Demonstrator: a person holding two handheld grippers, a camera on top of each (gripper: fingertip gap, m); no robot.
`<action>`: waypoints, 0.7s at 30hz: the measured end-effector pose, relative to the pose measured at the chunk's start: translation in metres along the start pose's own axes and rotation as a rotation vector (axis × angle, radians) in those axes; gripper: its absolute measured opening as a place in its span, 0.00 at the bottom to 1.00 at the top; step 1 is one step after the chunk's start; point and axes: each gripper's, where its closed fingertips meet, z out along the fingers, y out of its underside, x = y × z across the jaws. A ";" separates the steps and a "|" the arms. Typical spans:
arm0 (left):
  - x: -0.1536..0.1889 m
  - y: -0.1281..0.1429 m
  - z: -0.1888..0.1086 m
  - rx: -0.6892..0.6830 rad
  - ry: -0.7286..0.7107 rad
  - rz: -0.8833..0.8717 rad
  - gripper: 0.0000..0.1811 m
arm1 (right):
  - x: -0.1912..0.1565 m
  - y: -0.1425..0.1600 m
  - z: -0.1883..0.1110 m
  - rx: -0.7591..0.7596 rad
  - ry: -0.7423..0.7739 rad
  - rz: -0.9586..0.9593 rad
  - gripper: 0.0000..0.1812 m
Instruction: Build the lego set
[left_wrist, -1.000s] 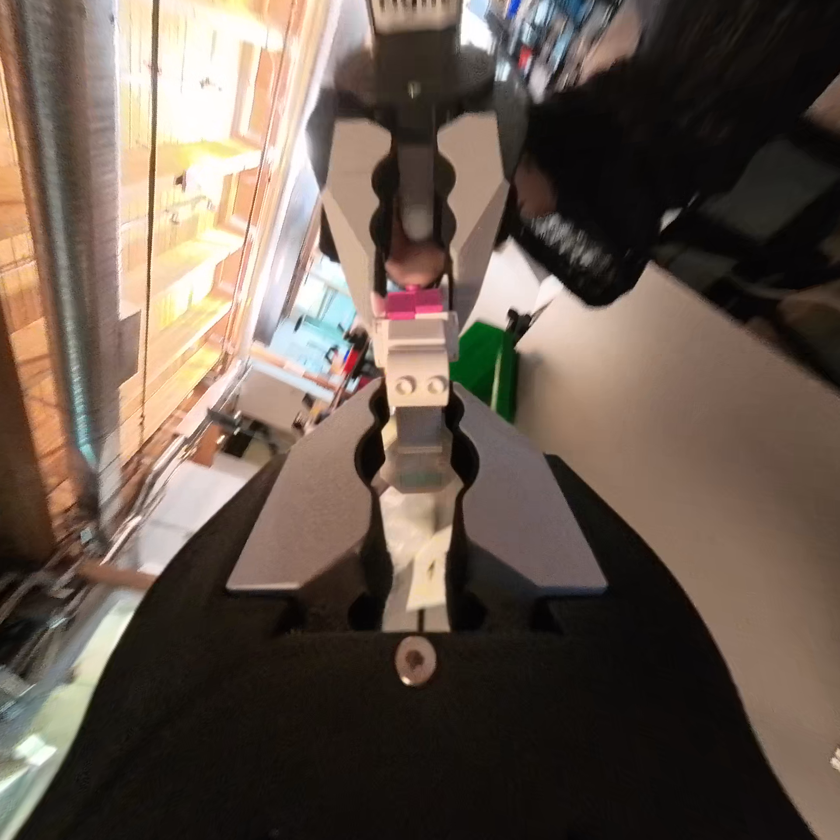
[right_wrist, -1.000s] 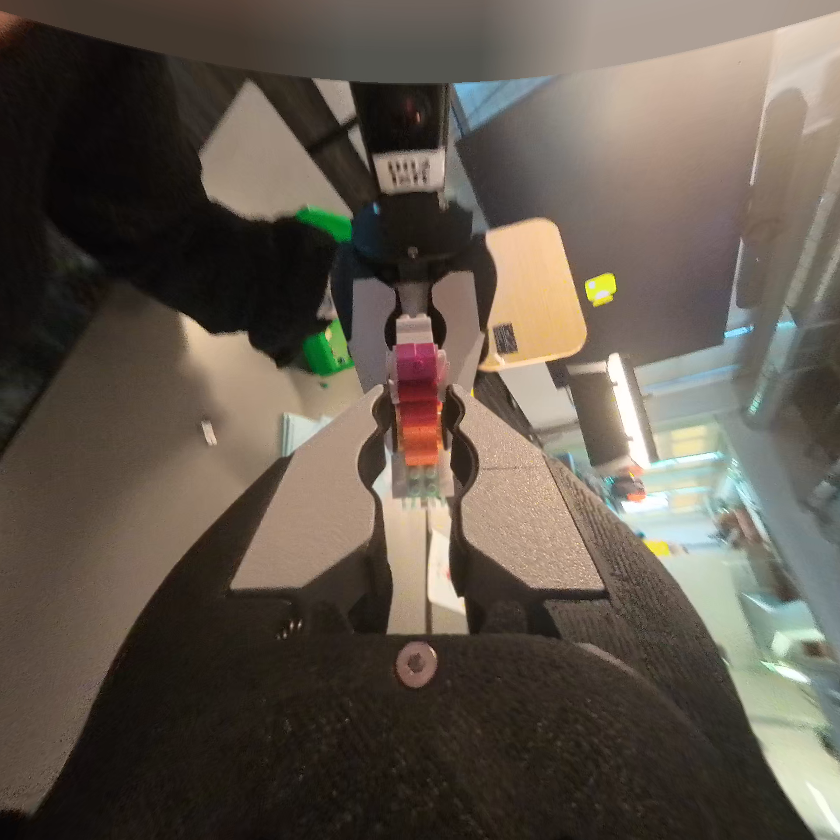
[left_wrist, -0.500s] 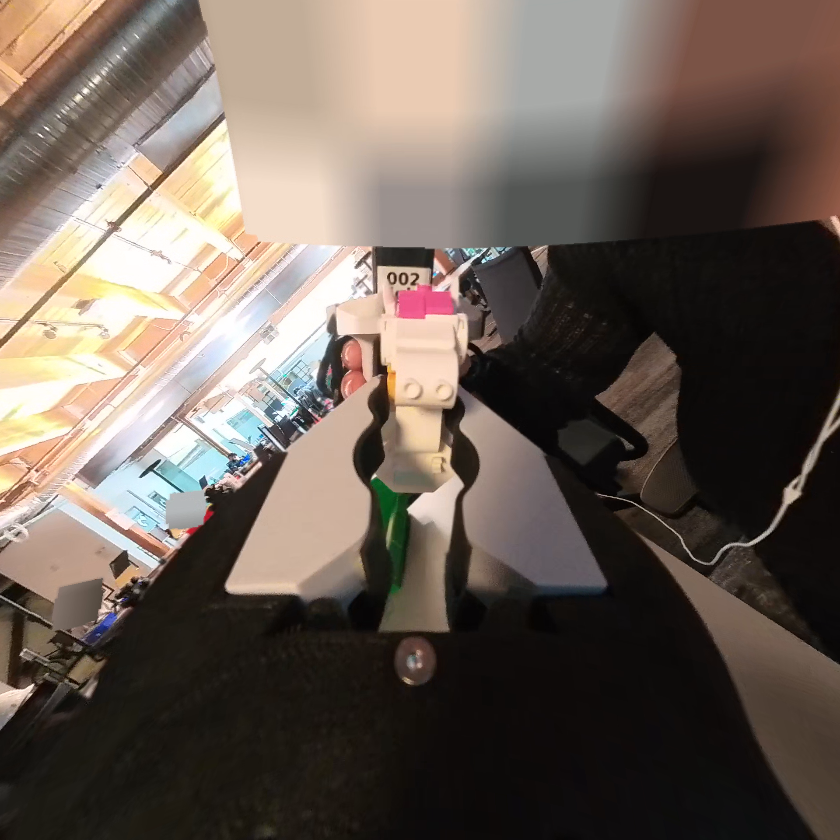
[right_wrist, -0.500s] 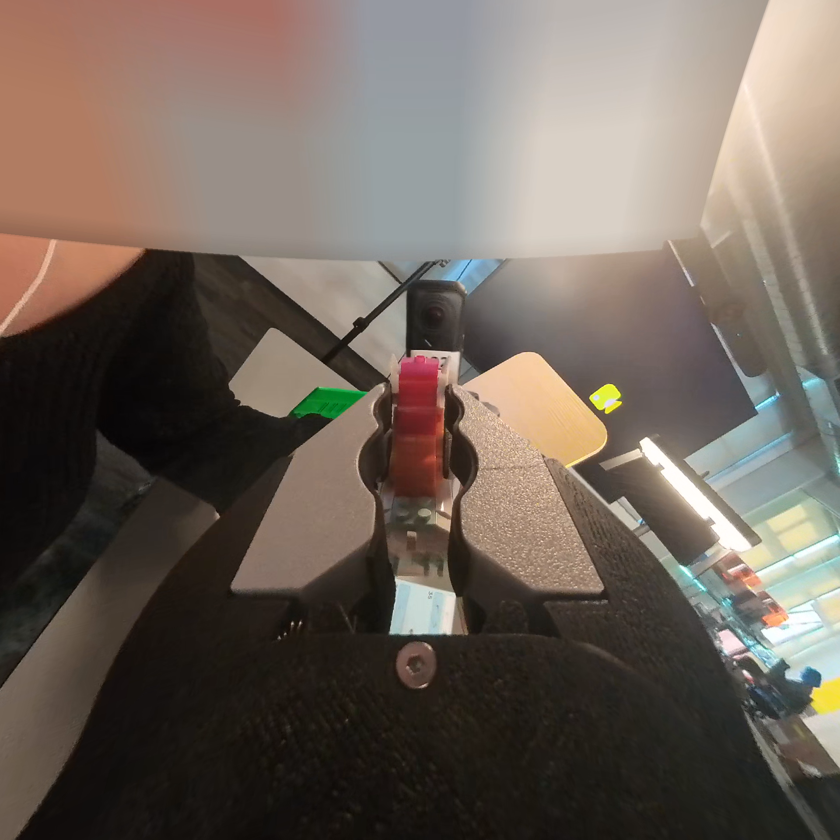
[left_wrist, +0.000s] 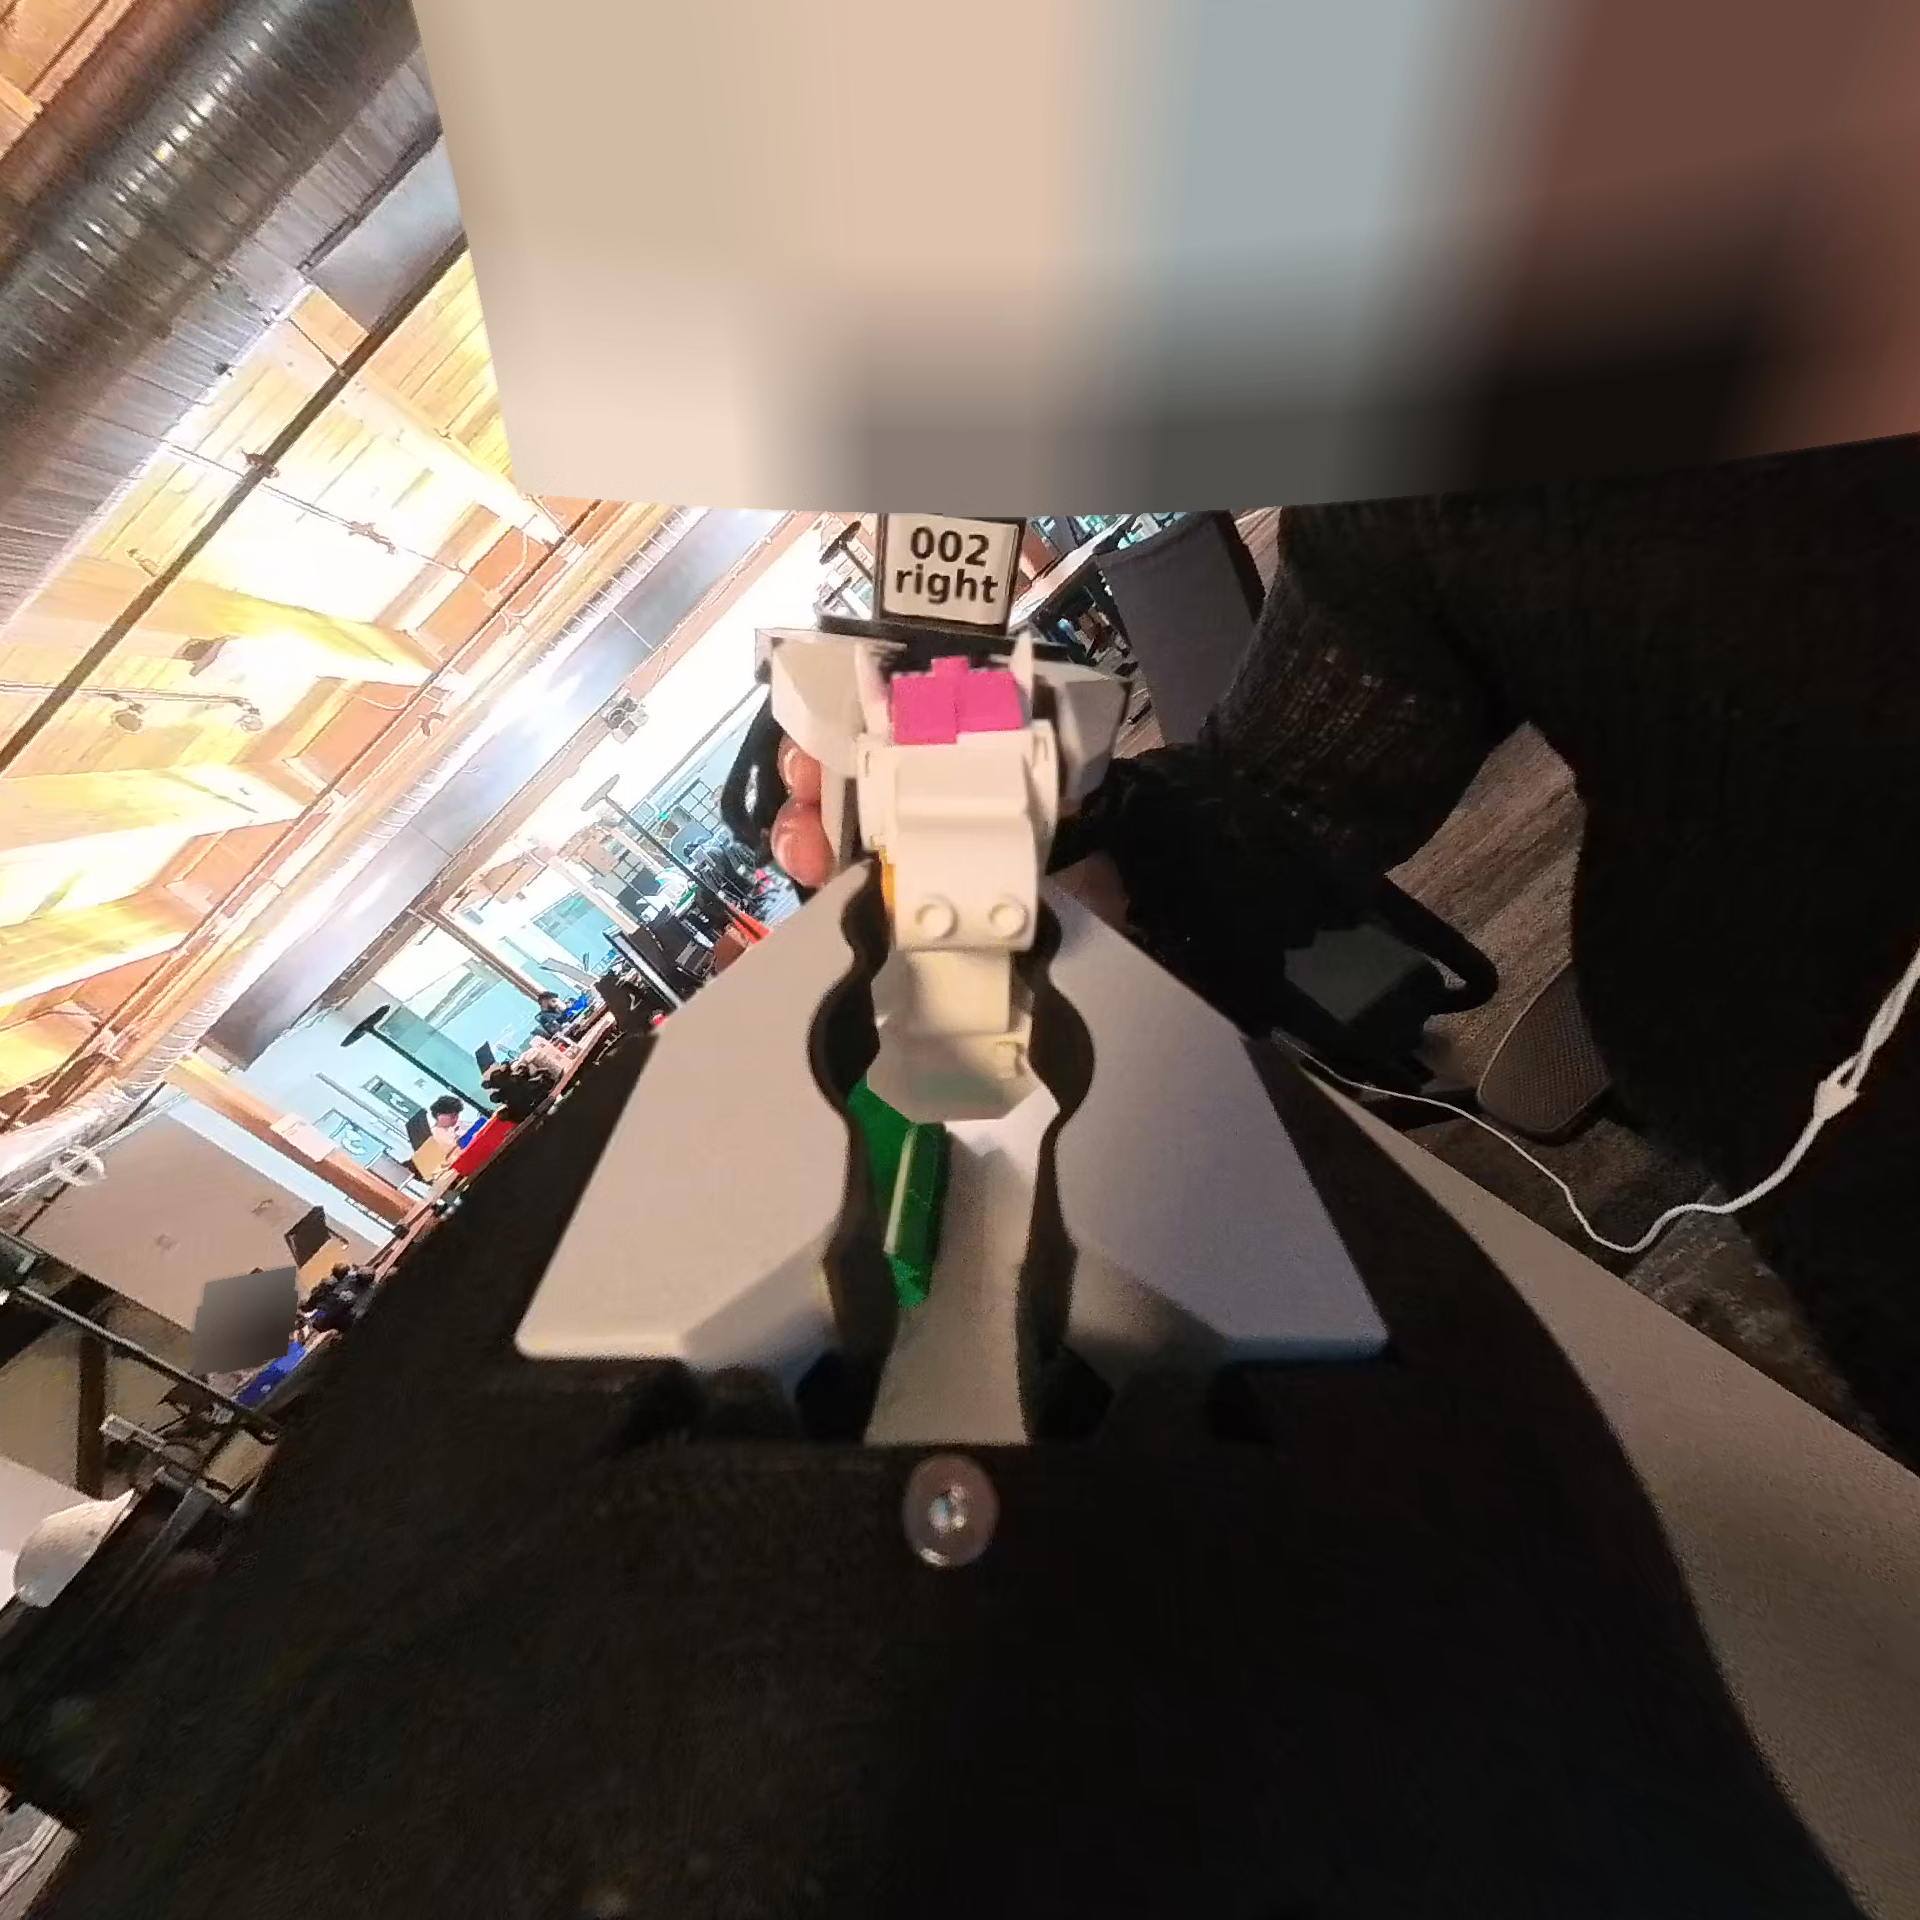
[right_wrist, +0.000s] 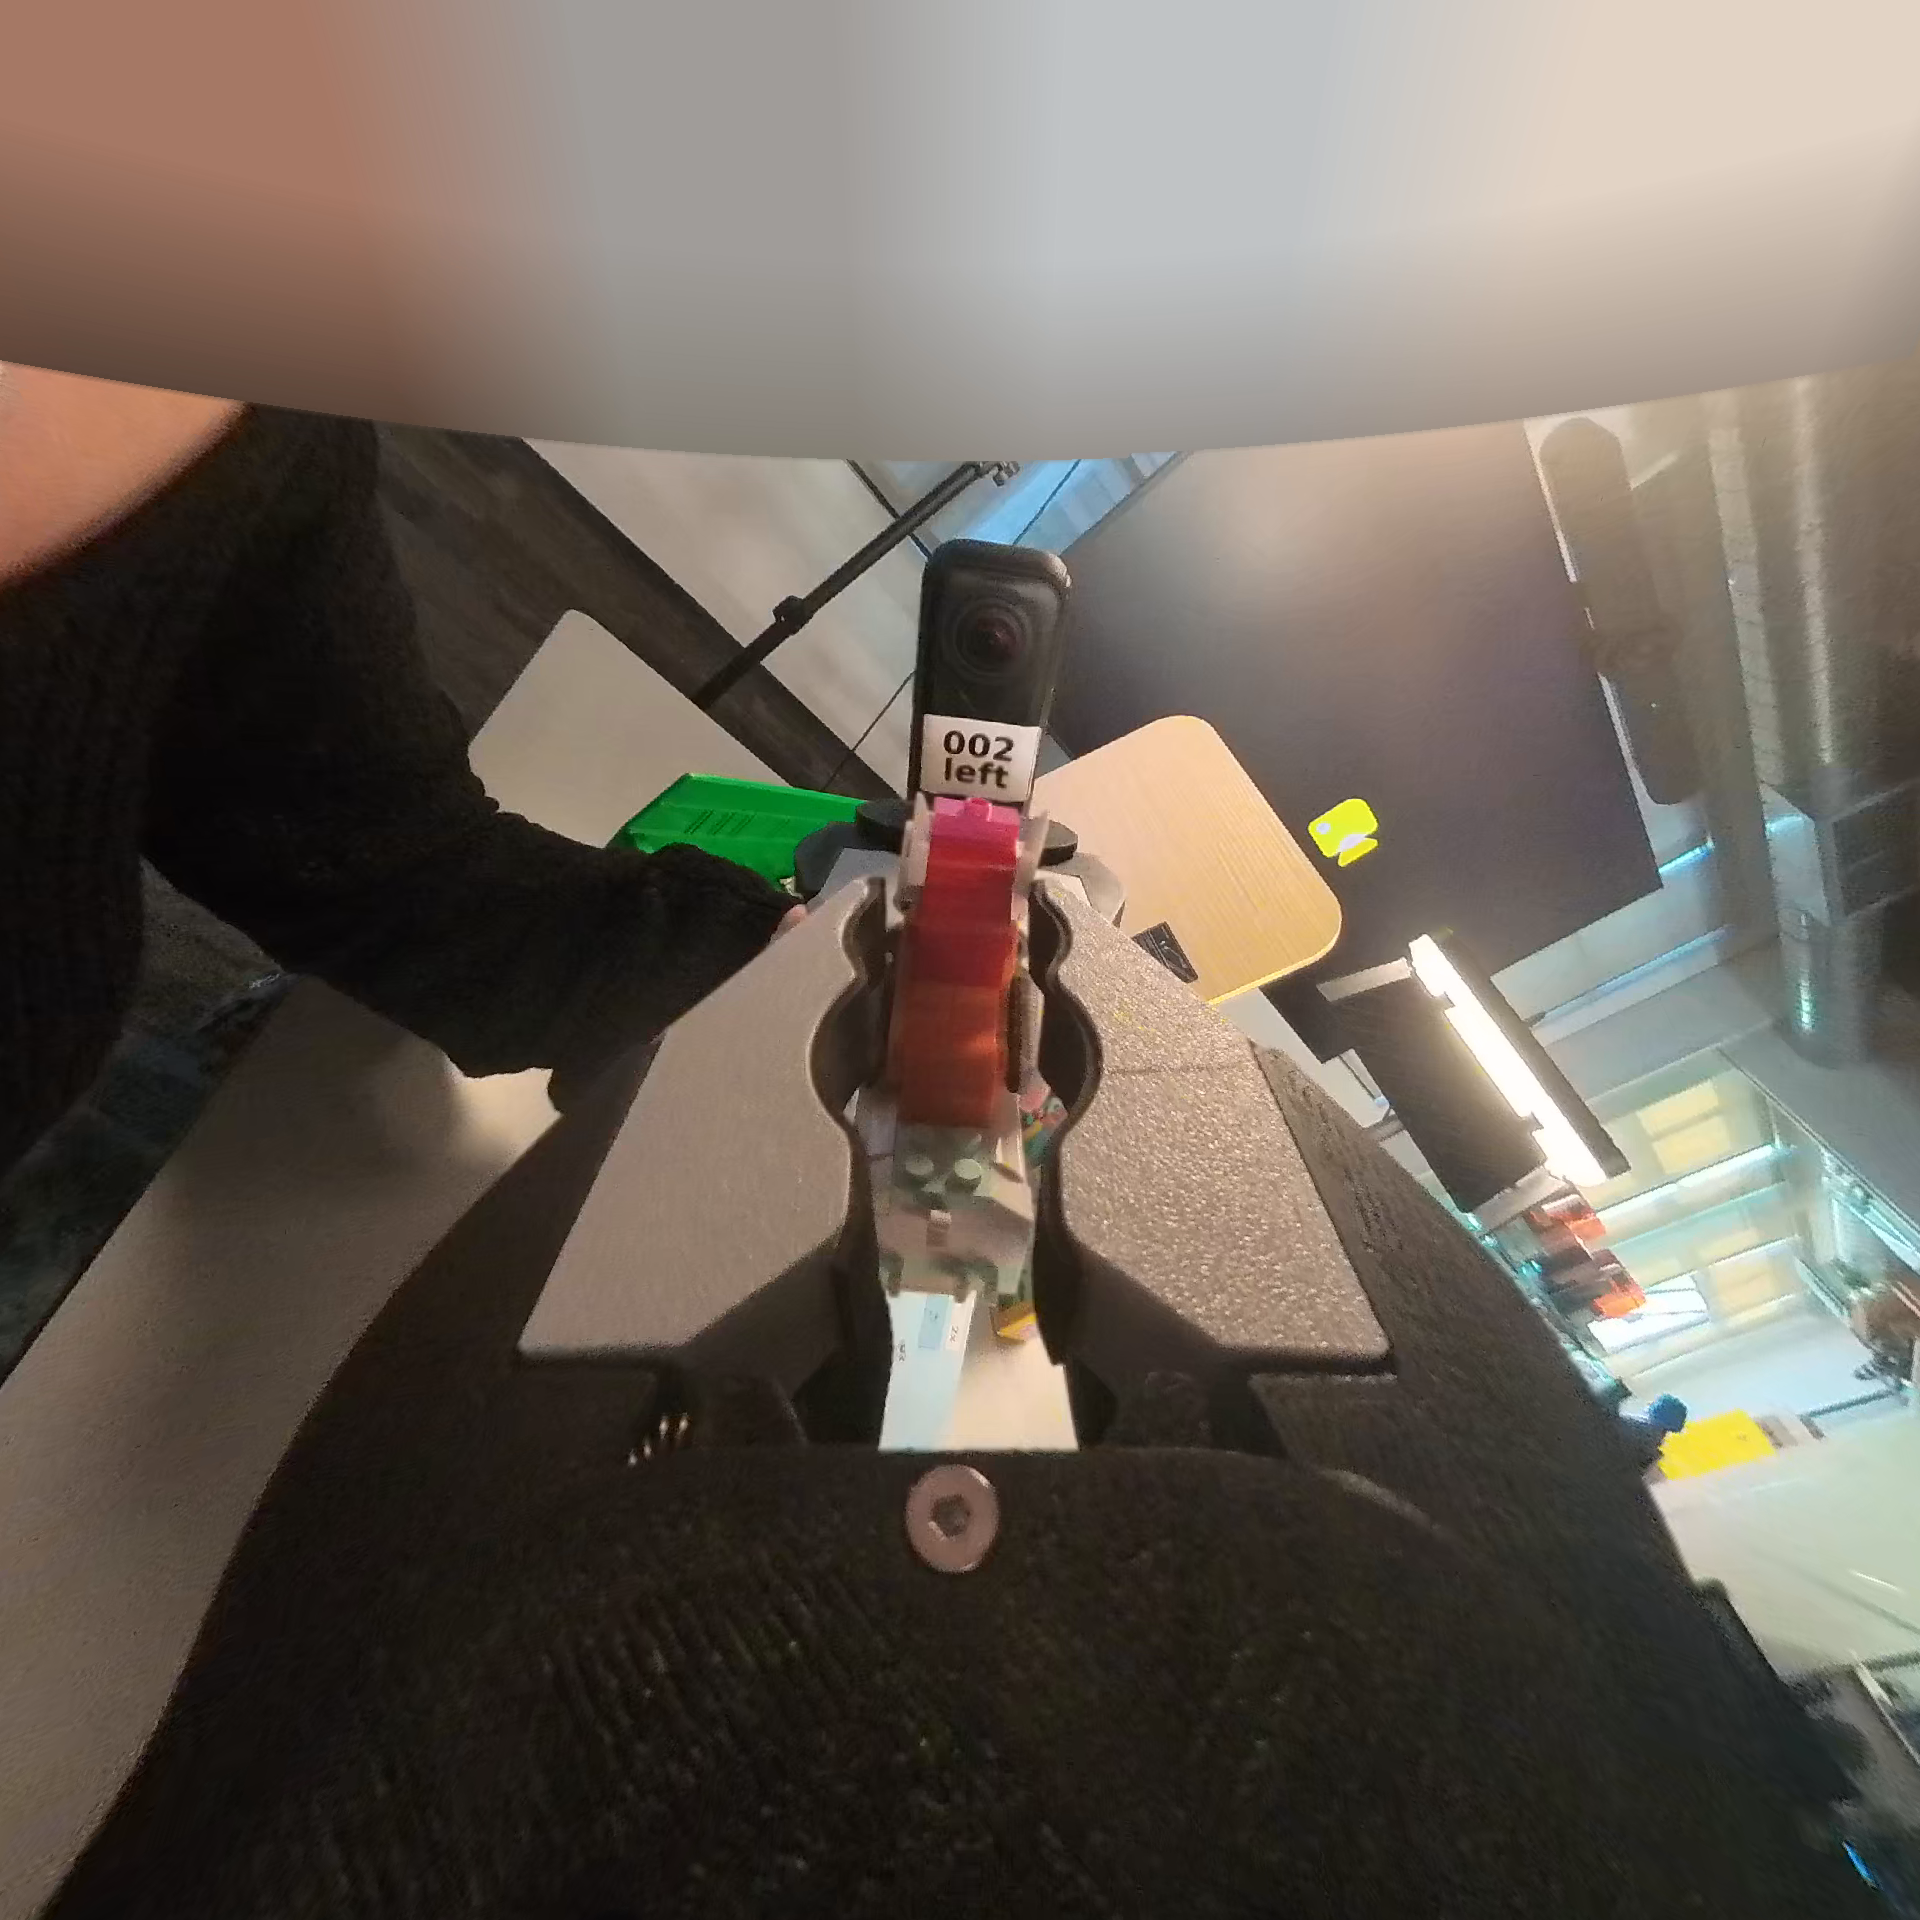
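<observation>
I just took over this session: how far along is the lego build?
Done: a white lego model with pink, red and orange bricks is already stacked together. In hand: both the left gripper and right gripper clamp it, raised off the grey table. Left: cannot tell; the green bin contents are hidden.

Both grippers have pale grey fingers (left_wrist: 727, 1195) with wavy inner edges on textured black bodies, each with a silver screw (right_wrist: 951, 1534). A black knit sleeve (right_wrist: 312, 779) covers the arm.
</observation>
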 end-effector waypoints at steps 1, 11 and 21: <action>0.000 -0.001 0.000 0.006 0.001 0.001 0.13 | 0.000 -0.001 0.000 0.002 -0.001 0.003 0.14; 0.003 -0.005 0.000 0.040 0.014 -0.003 0.13 | -0.002 -0.005 0.000 0.014 -0.018 0.051 0.16; 0.002 -0.004 -0.002 0.036 0.018 -0.012 0.13 | -0.002 -0.006 -0.001 0.020 -0.009 0.032 0.15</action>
